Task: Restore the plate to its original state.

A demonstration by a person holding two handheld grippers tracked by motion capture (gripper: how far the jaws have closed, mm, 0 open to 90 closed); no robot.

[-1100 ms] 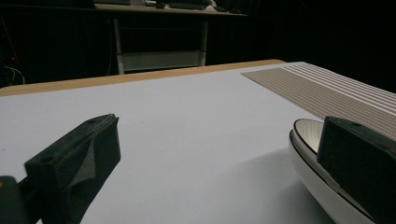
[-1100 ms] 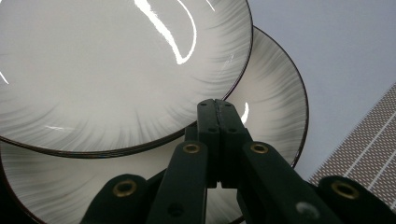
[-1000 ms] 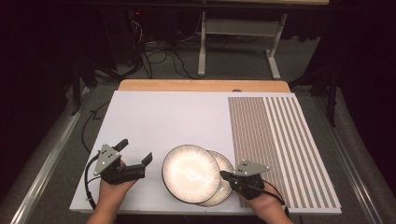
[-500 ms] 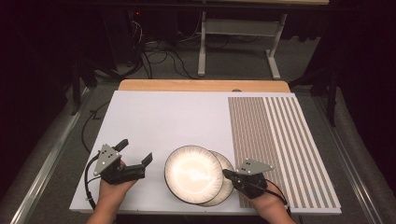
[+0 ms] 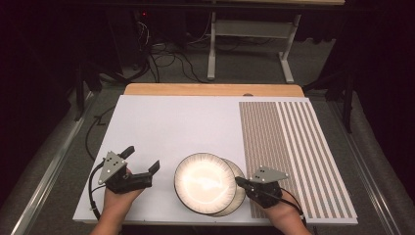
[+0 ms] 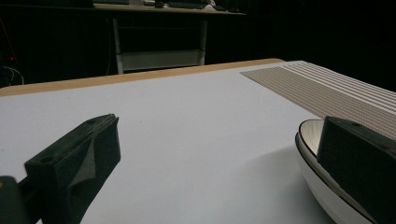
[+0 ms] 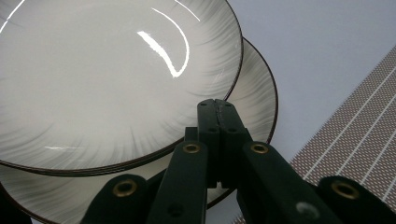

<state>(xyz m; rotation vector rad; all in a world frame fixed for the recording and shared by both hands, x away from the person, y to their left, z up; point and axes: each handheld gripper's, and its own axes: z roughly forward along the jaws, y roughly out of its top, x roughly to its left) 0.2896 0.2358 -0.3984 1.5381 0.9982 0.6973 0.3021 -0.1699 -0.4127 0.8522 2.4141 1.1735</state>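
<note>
Two white plates with thin dark rims are lying near the front edge of a white table [image 5: 161, 122], the upper plate [image 5: 204, 182] resting partly over the lower plate [image 5: 238, 193] and offset toward the left. A brown striped mat [image 5: 293, 147] is lying just to their right.

The right gripper [image 5: 240, 181] is sitting at the plates' right side, its jaws pressed together with nothing visibly between them and their tips over the lower plate's rim, close to the upper plate's edge.

The left gripper [image 5: 142, 164] is waiting just left of the plates, jaws spread wide and holding nothing.

Shifting the upper plate well probably calls for a low, gentle, level nudge so it slides without tipping.
</note>
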